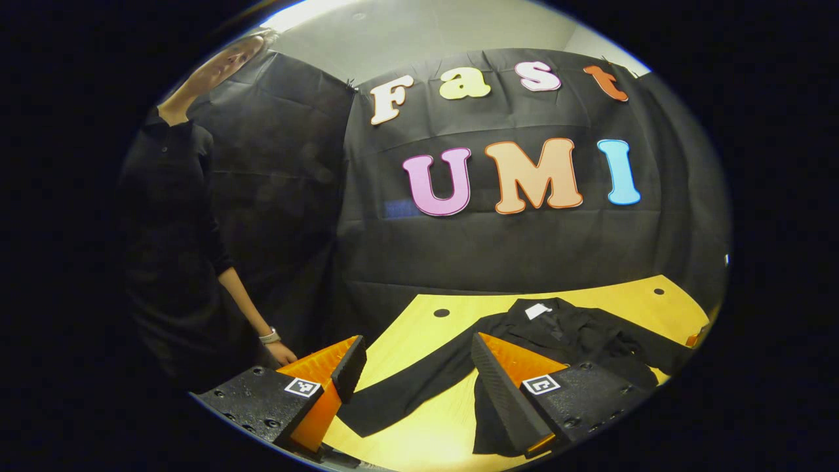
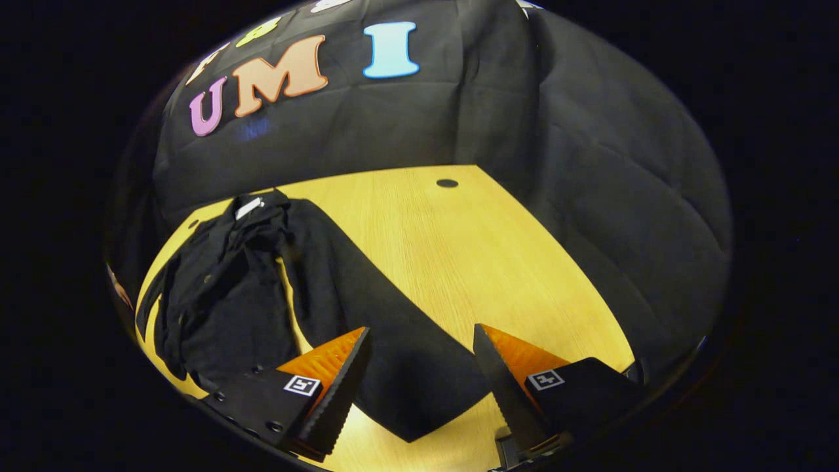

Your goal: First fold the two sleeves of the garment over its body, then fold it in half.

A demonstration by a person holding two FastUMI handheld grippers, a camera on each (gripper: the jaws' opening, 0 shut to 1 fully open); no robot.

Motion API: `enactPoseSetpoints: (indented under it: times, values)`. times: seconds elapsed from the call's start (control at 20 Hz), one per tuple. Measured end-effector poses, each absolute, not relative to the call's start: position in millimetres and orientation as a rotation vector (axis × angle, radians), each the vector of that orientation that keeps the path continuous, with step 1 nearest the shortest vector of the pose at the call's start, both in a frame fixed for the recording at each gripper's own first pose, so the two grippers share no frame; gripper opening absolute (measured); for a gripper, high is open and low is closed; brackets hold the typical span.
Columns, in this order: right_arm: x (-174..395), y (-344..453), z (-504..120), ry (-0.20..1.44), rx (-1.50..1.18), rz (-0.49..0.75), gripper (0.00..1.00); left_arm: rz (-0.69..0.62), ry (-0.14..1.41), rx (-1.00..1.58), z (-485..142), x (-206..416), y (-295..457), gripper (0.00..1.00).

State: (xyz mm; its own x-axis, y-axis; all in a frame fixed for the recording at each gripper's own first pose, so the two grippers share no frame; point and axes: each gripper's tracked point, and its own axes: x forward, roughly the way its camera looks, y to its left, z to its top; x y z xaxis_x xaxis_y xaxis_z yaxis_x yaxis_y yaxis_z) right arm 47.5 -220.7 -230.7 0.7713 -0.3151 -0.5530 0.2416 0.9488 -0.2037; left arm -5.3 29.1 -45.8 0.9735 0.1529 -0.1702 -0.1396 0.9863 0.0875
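Garment (image 2: 223, 295) lies on yellow wooden table (image 2: 459, 262), collar w/ white tag (image 2: 249, 208) toward the booth wall. Body is bunched and creased; one sleeve (image 2: 387, 341) runs flat and long, diagonal, away from the body toward the near edge.

Left gripper (image 1: 413, 380): jaws apart, nothing between them but air, hovering above the other sleeve (image 1: 419, 383). Right gripper (image 2: 419, 380): jaws apart, empty, poised over the sleeve's cuff end.

Handling, est.: thin, soft fabric, light, no stiffness. It will drape and sag from any pinch point and may drag the body along if pulled fast. Best hold: cuff end of each sleeve, pinching both layers, then lift and carry over the body.

Clearance: bare tabletop is wide beside right sleeve, w/ a small hole (image 2: 447, 183) near far edge. Cuff tip sits near the table's near edge; low approach risks striking the tabletop. A person (image 1: 177, 262) stands beside the table, hand (image 1: 282, 353) near left gripper.
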Motion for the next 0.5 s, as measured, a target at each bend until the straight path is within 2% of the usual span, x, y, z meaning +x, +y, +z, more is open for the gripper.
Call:
enactPoseSetpoints:
  times: [0.05, 0.25, 0.3, 0.45, 0.5]
  values:
    - [45.8, -224.2, -236.1, 0.635, -0.121, -0.304, 0.98, 0.146, 0.179, 0.077, -45.5, -4.8, 27.8, 0.96]
    - [43.9, -237.7, -262.3, 0.712, -0.111, -0.317, 0.98, 0.146, 0.183, 0.088, -47.8, -4.5, 28.3, 0.98]
    - [43.5, -240.8, -266.7, 0.729, -0.109, -0.319, 0.98, 0.146, 0.183, 0.089, -47.8, -4.0, 28.6, 0.95]
    - [43.8, -243.2, -277.5, 0.772, -0.108, -0.311, 0.98, 0.152, 0.182, 0.104, -46.9, -2.7, 32.7, 0.98]
    - [41.3, -243.8, -279.8, 0.782, -0.108, -0.302, 0.98, 0.153, 0.180, 0.108, -45.7, -2.2, 33.3, 0.95]
